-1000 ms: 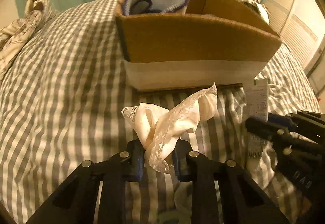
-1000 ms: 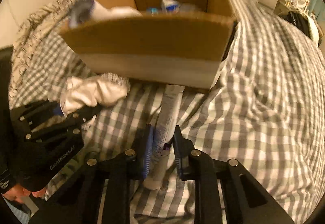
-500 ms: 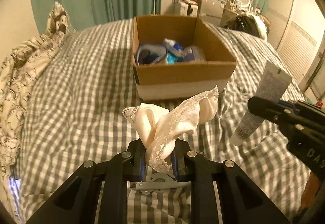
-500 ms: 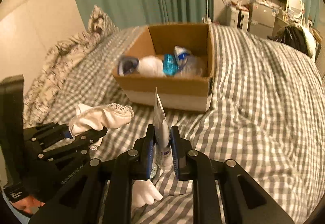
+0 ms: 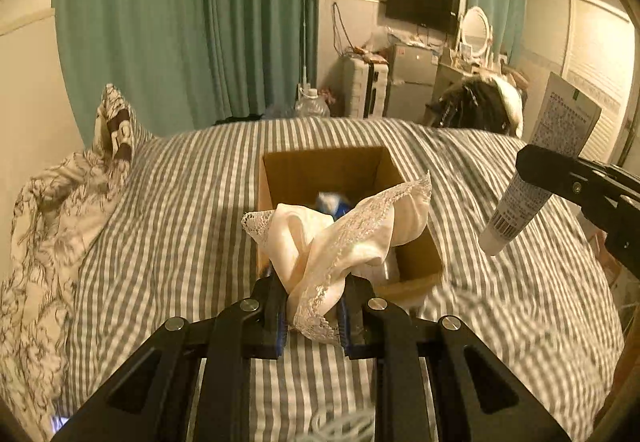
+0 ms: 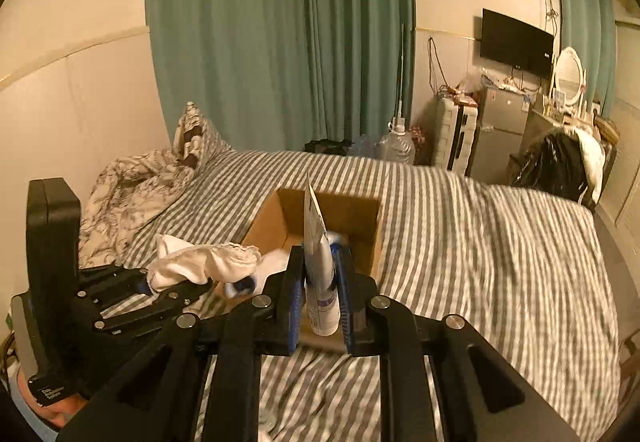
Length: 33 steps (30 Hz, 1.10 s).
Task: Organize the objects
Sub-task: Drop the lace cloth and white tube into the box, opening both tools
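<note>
My left gripper (image 5: 312,306) is shut on a cream lace-trimmed cloth (image 5: 344,230) and holds it in the air over the near edge of an open cardboard box (image 5: 292,169) on the bed. My right gripper (image 6: 318,290) is shut on a white tube (image 6: 318,266), held upright above the box (image 6: 360,213). The tube also shows at the right of the left wrist view (image 5: 536,177). The cloth and left gripper show at the left of the right wrist view (image 6: 204,266). The box holds several items, mostly hidden.
The bed has a grey-and-white checked cover (image 5: 180,209). A patterned duvet and pillow (image 5: 52,201) lie at its left. Green curtains (image 6: 280,33), a suitcase, a small fridge (image 6: 500,121) and a dark bag (image 6: 556,161) stand beyond the bed.
Both grippers have risen well above the bed with the cloth and the tube. The box, close and seen side-on before, now lies below and is seen from above.
</note>
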Motion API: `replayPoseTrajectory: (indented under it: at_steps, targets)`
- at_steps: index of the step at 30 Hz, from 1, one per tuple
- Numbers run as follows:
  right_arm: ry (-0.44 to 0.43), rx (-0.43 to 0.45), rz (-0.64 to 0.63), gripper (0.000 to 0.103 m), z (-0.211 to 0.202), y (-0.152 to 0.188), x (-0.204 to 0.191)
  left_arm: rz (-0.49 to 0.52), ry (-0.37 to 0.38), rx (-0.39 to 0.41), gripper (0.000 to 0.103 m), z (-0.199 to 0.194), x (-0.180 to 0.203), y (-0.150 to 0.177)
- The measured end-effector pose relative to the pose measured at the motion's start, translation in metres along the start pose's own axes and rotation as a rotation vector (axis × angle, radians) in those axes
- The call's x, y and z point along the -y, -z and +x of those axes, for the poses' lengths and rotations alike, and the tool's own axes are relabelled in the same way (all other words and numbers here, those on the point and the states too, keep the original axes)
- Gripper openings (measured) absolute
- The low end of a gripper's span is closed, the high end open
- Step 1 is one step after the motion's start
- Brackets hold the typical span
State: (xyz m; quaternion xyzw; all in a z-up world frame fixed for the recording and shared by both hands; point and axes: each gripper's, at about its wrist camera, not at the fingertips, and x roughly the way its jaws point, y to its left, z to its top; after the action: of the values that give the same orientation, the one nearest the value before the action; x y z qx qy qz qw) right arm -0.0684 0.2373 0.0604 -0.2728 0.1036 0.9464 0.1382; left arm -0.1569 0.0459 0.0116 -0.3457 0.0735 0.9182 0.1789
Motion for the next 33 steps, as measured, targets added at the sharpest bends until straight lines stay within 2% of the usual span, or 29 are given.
replayPoseTrajectory:
  at_steps: [5,12,16,20,21,22,23,24,27,29,33]
  targets:
    - [-0.023,-0.103,0.033,0.015,0.053,-0.016,0.02,-0.017,-0.004,-0.024,0.019,0.037,-0.004,-0.021]
    - [-0.032,-0.267,0.036,0.015,0.133,-0.002,0.036,-0.011,-0.001,-0.112,0.019,0.104,-0.002,-0.024]
    - [-0.032,-0.285,0.051,0.016,0.161,0.005,0.043,-0.021,0.001,-0.159,0.019,0.138,-0.002,-0.015]
    - [-0.033,-0.258,0.086,0.016,0.169,0.001,0.049,-0.028,-0.011,-0.152,0.02,0.153,-0.001,-0.012]
    - [-0.032,-0.241,0.089,0.022,0.166,-0.001,0.049,-0.027,-0.006,-0.149,0.022,0.153,-0.001,-0.013]
    - [-0.03,-0.217,0.089,0.04,0.161,-0.004,0.05,-0.024,-0.002,-0.144,0.024,0.153,0.0,-0.015]
    - [-0.023,-0.194,0.088,0.048,0.155,-0.007,0.049,-0.018,-0.002,-0.137,0.032,0.15,0.001,-0.017]
    - [-0.015,-0.166,0.086,0.057,0.147,-0.01,0.049,-0.013,-0.006,-0.129,0.048,0.148,0.002,-0.018]
    - [-0.005,-0.114,0.079,0.059,0.123,-0.021,0.046,-0.02,-0.036,-0.08,0.077,0.13,0.0,-0.024]
    - [0.002,-0.081,0.072,0.062,0.102,-0.027,0.044,-0.033,-0.05,-0.061,0.086,0.118,-0.001,-0.027]
    - [0.029,-0.033,0.043,0.073,0.06,-0.035,0.038,-0.058,-0.068,-0.015,0.09,0.077,-0.006,-0.033]
